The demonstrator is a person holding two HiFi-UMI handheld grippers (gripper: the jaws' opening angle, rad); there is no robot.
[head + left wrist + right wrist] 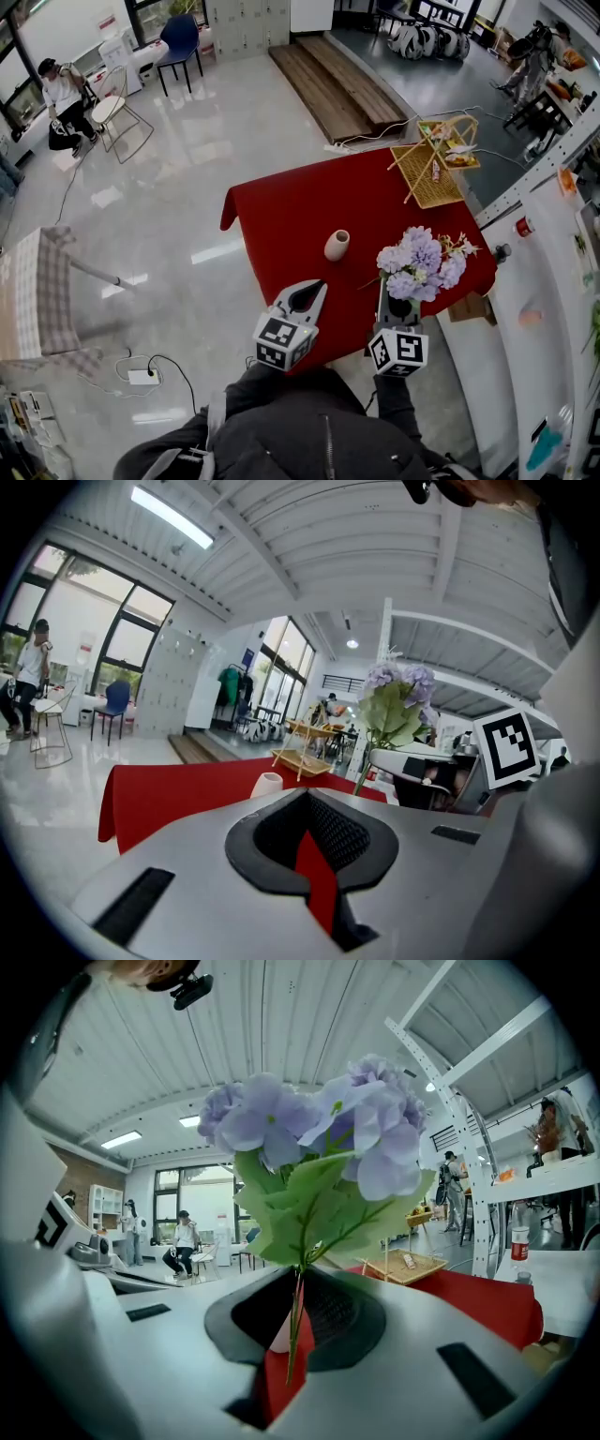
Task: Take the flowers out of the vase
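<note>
A bunch of pale purple flowers (422,261) with green leaves hangs over the right part of the red table (281,216), clear of the small white vase (337,245). My right gripper (382,281) is shut on the thin green stem (294,1330), and the blooms (319,1138) fill the right gripper view above the jaws. The vase stands upright and empty near the table's middle, to the left of the flowers. My left gripper (313,285) hovers at the near table edge, jaws together with nothing held. In the left gripper view the vase (267,784) and the flowers (398,691) lie ahead of the left gripper (306,797).
A wicker rack (431,164) stands on the table's far right corner. White shelving (548,281) runs close along the right side. A power strip (142,377) and cable lie on the floor at left. A person (61,103) sits far off at the back left.
</note>
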